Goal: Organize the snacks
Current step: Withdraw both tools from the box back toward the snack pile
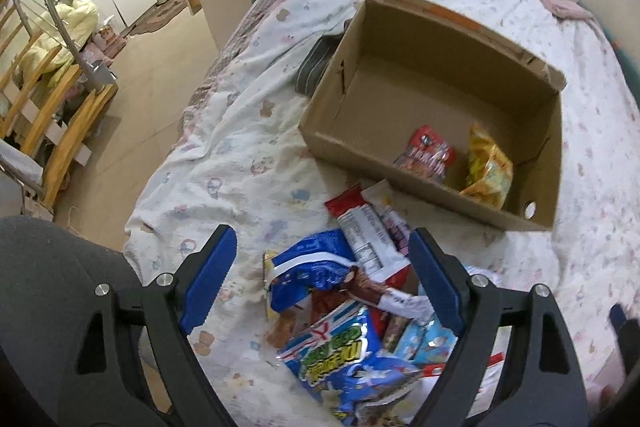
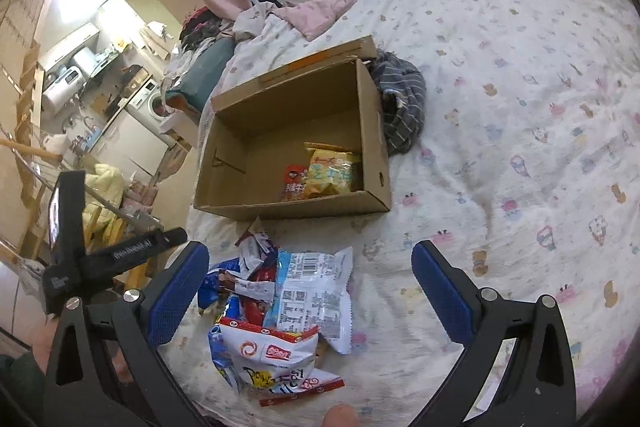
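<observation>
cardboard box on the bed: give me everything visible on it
The cardboard box is plain brown corrugated, open-topped, one long flap folded outward with an orange strip along it, and a round hole in one end wall. It sits upright on the printed bedsheet, a striped cloth against its far corner. Inside lie a red packet and a yellow packet; otherwise bare floor.

The left gripper [image 1: 322,263] hangs over a heap of snack packets [image 1: 352,311] on a bed sheet [image 1: 240,155] printed with small cartoon figures, its blue-padded jaws spread wide with nothing pressed between them, and a blue bag [image 1: 308,271] and a white-and-red wrapper [image 1: 368,231] lie in the gap. Just beyond the heap stands an open cardboard box [image 1: 436,83] holding a red packet [image 1: 430,155] and a yellow packet [image 1: 488,167] side by side near its closest wall. A dark striped cloth [image 1: 314,67] lies against the box's left side.
</observation>
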Tool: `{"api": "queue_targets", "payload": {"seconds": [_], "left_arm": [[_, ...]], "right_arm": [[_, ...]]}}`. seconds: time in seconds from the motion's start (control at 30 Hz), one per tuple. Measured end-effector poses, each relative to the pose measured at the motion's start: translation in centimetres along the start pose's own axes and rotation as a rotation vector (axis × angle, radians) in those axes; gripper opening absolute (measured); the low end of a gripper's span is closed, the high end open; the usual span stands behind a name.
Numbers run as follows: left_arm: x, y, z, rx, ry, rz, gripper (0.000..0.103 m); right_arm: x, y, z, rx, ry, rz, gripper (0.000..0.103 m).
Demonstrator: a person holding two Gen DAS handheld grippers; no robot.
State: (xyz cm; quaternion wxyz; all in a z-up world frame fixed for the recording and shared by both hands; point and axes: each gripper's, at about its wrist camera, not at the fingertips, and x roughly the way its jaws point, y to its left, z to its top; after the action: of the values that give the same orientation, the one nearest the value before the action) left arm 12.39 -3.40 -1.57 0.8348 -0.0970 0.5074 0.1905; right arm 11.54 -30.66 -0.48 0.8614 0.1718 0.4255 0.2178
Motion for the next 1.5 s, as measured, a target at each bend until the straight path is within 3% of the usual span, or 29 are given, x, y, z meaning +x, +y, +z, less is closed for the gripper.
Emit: {"api": "queue_targets", "payload": {"seconds": [0.4,0.53,0.67,0.87,1.3,1.5], "left_arm": [[1.6,-0.3,-0.6,0.035,0.024,-0.034,0.085],[2.1,0.2,-0.8,0.058,0.035,-0.035,0.085],[3.2,0.6,-1.4,0.083,0.064,-0.062,0.086],[4.2,-0.1,-1.9,0.178,0.071,-0.089,0.085],[4.9,-0.9,-2.0,0.291,0.088,-0.201,0.086],[5.9,0.3,-1.3,0.329,0.071,-0.170,0.085]], "right_arm": [[1.3,0.2,-0.3,-0.035,0.036,-0.033,0.103],[2.1,-0.1,-0.6,0.032,0.068,-0.007,0.103],[3.3,0.1,-1.3,0.021,0.111,-0.079,0.103],[5.1,-0.6,-2.3,0.089,0.180,-0.096,0.103],[6.3,-2.2,-3.2,0.159,0.222,-0.135,0.103],[6.0,-3.0,-3.5,0.213,0.223,-0.116,0.103]]}}
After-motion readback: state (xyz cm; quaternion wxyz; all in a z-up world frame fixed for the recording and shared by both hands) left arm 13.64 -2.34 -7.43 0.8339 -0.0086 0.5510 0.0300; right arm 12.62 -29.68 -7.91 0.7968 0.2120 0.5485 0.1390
